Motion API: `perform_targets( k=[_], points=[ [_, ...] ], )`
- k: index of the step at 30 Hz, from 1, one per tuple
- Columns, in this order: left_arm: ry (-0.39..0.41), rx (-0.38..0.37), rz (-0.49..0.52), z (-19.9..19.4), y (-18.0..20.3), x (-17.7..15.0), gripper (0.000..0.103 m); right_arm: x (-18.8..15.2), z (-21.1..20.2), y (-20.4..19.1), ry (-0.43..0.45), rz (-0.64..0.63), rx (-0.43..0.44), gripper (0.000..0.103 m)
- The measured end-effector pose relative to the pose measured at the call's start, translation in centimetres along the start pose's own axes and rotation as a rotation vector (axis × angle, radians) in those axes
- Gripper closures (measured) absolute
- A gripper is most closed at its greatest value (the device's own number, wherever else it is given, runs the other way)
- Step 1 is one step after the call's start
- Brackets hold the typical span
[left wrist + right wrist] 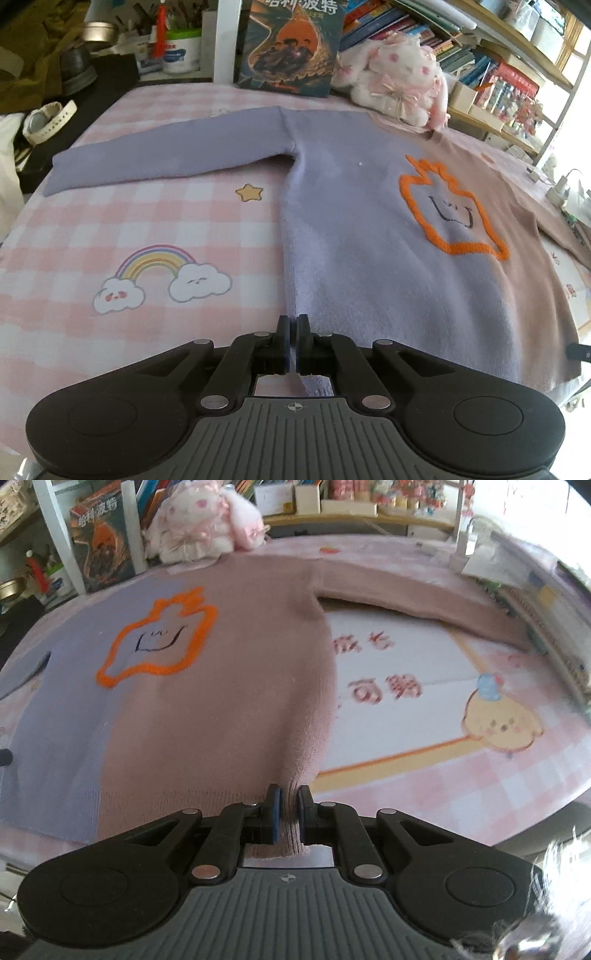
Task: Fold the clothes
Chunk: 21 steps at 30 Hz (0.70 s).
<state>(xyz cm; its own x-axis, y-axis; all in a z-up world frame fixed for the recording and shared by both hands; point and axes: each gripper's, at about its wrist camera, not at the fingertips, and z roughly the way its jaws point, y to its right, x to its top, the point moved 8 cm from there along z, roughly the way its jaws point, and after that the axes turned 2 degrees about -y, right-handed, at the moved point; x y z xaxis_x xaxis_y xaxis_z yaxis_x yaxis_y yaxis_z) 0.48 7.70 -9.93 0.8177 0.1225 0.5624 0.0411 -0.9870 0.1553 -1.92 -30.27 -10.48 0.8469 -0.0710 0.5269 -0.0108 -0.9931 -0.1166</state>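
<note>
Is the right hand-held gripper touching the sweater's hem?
Touching. The right wrist view shows the right hand-held gripper shut on the pink hem of the sweater, knit bunched between its pads.

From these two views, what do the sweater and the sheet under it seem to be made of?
The sweater looks like soft knitted yarn, matte and slightly fuzzy: ribbed hem and knit rows show in the right wrist view. The sheet looks like smooth printed woven cloth, probably cotton; it lies flat, without pile.

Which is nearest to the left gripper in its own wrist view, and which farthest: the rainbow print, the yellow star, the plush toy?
Measured from the left gripper, shut on the sweater hem:
1. Rainbow print, on the sheet, left of the sweater.
2. Yellow star, farther up, under the lilac sleeve.
3. Plush toy, far side, upper right.
</note>
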Motion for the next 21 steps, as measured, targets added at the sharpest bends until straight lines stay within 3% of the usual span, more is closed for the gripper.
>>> perform_targets(
  k=[9,14,17,21],
  points=[
    [-0.006,0.067,-0.065,-0.8,-2.8,-0.9,0.103,0.6,0.6,-1.5,-0.012,-0.025,0.041,0.094],
    [0.05,-0.02,-0.103,-2.0,-2.3,0.0,0.102,0.6,0.9,-4.5,-0.013,-0.161,0.09,0.094],
    [0.048,-0.062,-0.059,-2.0,-0.9,0.5,0.096,0.7,0.7,-3.9,-0.011,-0.154,0.059,0.094],
    [-0.011,-0.058,-0.007,-0.6,0.6,-0.1,0.087,0.4,-0.1,-1.1,-0.007,-0.098,-0.007,0.094]
  ],
)
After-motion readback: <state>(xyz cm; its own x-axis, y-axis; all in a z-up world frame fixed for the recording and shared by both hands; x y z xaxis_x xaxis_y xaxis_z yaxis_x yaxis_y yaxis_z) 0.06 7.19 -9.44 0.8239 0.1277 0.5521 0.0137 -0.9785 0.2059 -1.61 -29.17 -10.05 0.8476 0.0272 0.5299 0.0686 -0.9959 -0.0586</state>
